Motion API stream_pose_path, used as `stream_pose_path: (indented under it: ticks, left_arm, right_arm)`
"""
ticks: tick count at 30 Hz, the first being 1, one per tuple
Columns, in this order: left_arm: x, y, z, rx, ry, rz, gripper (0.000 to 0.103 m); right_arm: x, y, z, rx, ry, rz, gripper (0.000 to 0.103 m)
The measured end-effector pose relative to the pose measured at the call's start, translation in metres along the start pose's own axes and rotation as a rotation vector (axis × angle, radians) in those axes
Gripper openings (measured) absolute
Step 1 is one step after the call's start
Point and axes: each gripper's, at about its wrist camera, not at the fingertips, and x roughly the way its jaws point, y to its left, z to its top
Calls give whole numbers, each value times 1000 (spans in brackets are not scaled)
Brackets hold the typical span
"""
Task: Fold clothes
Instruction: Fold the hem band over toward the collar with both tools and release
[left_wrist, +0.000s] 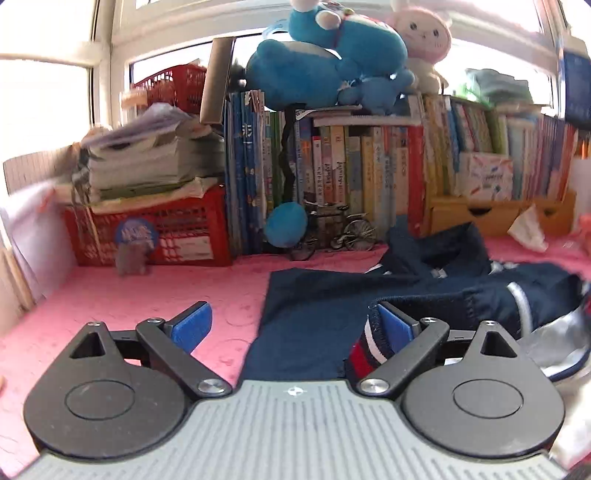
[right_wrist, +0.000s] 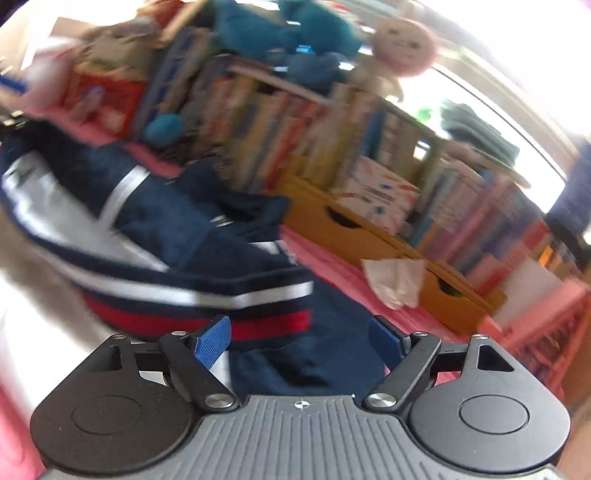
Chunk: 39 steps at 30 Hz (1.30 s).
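Low wrist views toward shared bookshelf (left_wrist: 369, 177)

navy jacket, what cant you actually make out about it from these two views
- Full shape of the navy jacket: left wrist view, cut off by the left gripper body and the right edge.
- Its striped hem: right wrist view, motion blur smears detail; the right gripper hides its lower part.
- Sleeves: bunched folds hide them in both views.
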Motion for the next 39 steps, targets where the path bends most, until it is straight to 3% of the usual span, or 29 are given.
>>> stream_pose_path:
  ticks: [4,6,10,13,14,17,21,23,26,30,33,36,39]
  left_arm:
    - [-17,-3,-16,145,-13,-129,101]
    - [-24,-8,-25,239,-8,-177,101]
    - [-21,-16,-40,327,41,-228,102]
    - [5,-32,-50,383,123,-112,101]
    - [11,-30,-51,375,124,-26,95]
    - [28,-23,-54,335,129,220,94]
    - [4,23,-46,82,118,322,92]
    - [-26,23,-48,38,72,264,92]
    - [-60,-10,-54,39,48,166,93]
    - [-63,-64,-70,136,99,83,94]
    - [-44,-79,-81,226,140,142,94]
    - [-35,-74,-90,304,147,216,95]
    - [-34,-54,-97,337,133,283,97]
  right_arm:
    - [3,-41,-3,255,-2,-4,84]
    - [-4,-44,-15,234,-2,49,86]
    - [-5,-45,-22,224,20,-37,87]
    - [-4,-45,-27,220,37,-109,87]
    - [-4,-45,-29,219,43,-133,87]
    - [-4,-45,-33,215,60,-206,87]
    - [-11,-47,-41,208,70,-303,87]
    - [-31,-45,-46,195,39,-332,87]
    - [-56,-10,-43,166,-14,-231,88]
    - [-63,52,-19,149,-47,44,89]
    - [-48,86,-4,231,-23,228,87]
    - [-33,99,-1,243,37,263,80]
    - [-28,91,-14,258,81,299,81]
